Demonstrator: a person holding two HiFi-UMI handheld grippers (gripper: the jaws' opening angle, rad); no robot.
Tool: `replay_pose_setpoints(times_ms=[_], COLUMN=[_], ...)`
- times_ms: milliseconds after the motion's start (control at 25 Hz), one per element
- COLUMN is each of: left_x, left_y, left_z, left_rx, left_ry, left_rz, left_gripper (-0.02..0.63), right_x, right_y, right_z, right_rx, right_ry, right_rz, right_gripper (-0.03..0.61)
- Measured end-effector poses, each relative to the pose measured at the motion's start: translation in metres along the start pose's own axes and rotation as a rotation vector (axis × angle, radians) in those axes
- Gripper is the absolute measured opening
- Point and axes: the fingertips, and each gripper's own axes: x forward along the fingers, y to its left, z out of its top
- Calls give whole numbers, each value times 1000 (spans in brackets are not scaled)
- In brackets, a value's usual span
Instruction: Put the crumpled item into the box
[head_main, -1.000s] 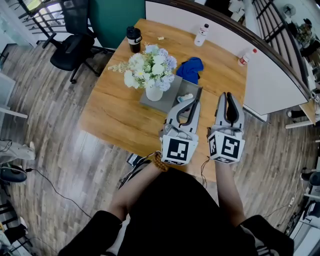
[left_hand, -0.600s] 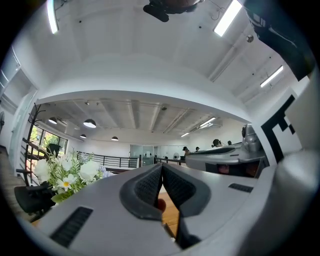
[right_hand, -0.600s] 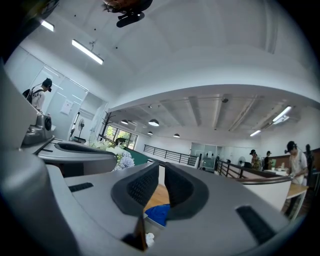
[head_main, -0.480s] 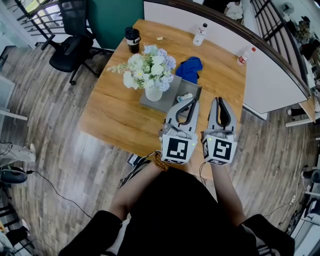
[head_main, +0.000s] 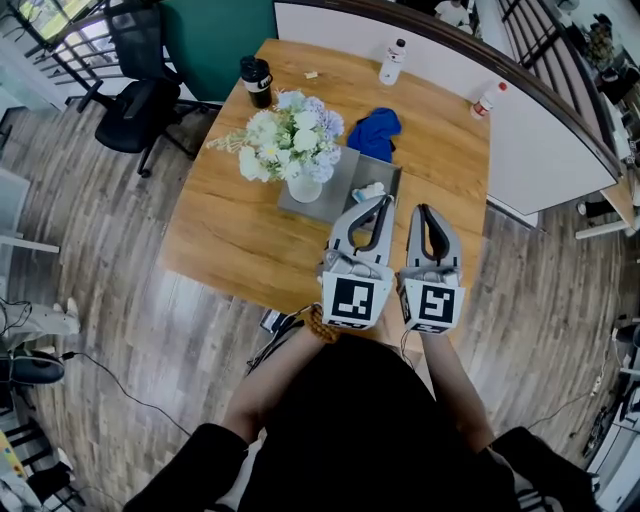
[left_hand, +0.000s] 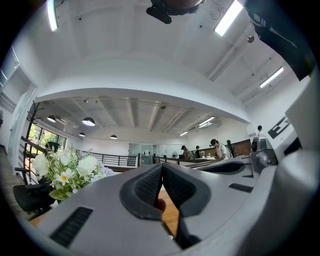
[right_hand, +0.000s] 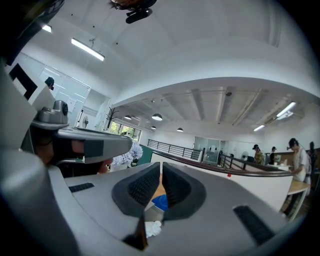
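Observation:
A small white crumpled item (head_main: 372, 191) lies in the shallow grey box (head_main: 345, 170) on the wooden table (head_main: 230, 220). Just behind it, a crumpled blue cloth (head_main: 377, 132) rests on the wood. My left gripper (head_main: 384, 200) is shut and empty, its tips just near of the white item. Beside it on the right, my right gripper (head_main: 421, 210) is also shut on nothing. In the right gripper view the white crumpled item (right_hand: 151, 228) and blue cloth (right_hand: 161, 201) show below the closed right gripper (right_hand: 161, 167). The left gripper (left_hand: 162, 167) points over the table, pads together.
A white vase of flowers (head_main: 290, 140) stands on the grey box's left half. A dark cup (head_main: 255, 80) and two bottles (head_main: 391, 63) (head_main: 485, 100) stand along the far edge. A white partition (head_main: 540, 150) borders the table's right side. An office chair (head_main: 140, 95) sits far left.
My right gripper has moved left and now sits close beside the left one. The left gripper has barely moved. Both stay shut.

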Motion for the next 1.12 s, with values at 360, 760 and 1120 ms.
replay_pose_setpoints(times_ms=[360,760,1120], left_x=[-1,2,4], left_y=[-3,-5,-10], left_z=[-16,-23,-28], left_rx=[-18,-18,-25], left_ry=[33,47,60], left_rz=[-11,-19,-35], left_gripper=[23,23,23], right_x=[-1,-1,1], right_y=[6,15,12], right_z=[-14,-29,-34], right_rx=[9,-2,1], right_ry=[2,66,66], right_rz=[16,55,48], right_gripper=[9,5,3])
